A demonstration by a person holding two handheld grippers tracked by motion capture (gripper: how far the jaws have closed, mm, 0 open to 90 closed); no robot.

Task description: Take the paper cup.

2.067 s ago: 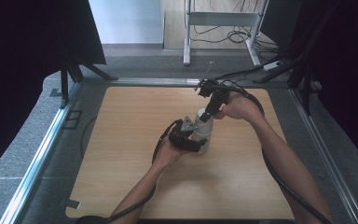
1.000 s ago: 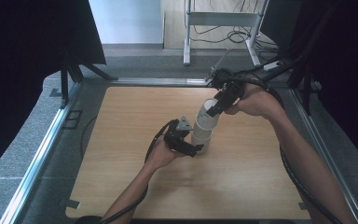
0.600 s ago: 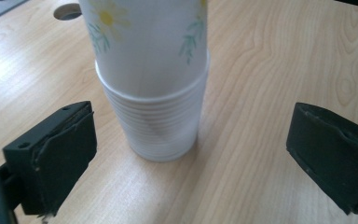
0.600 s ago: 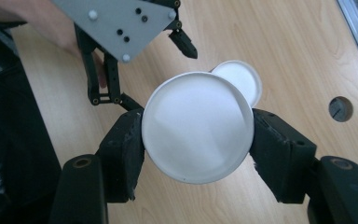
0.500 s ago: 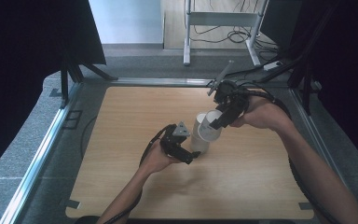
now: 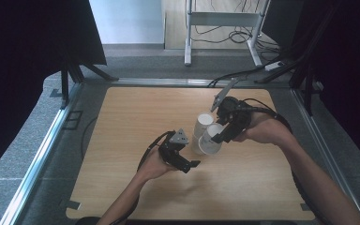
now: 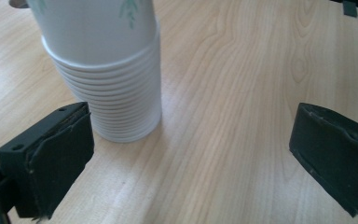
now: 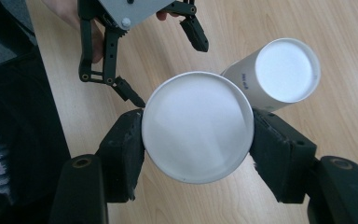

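The bench [image 6: 122, 122] lies bare over its whole left half and along its near edge, so a hand can pass there without meeting anything. The only thing standing on it is the stack of paper cups [image 6: 200, 130], right of the middle. The left tool [image 6: 193, 164] sits just near-left of that stack, its jaws spread wide with bare wood between them; the stack stands beside one jaw, not between them. The right tool [image 6: 214, 139] holds a single cup [image 6: 211, 138] tilted close against the stack's right side, closing that approach. The far strip of the bench is free.
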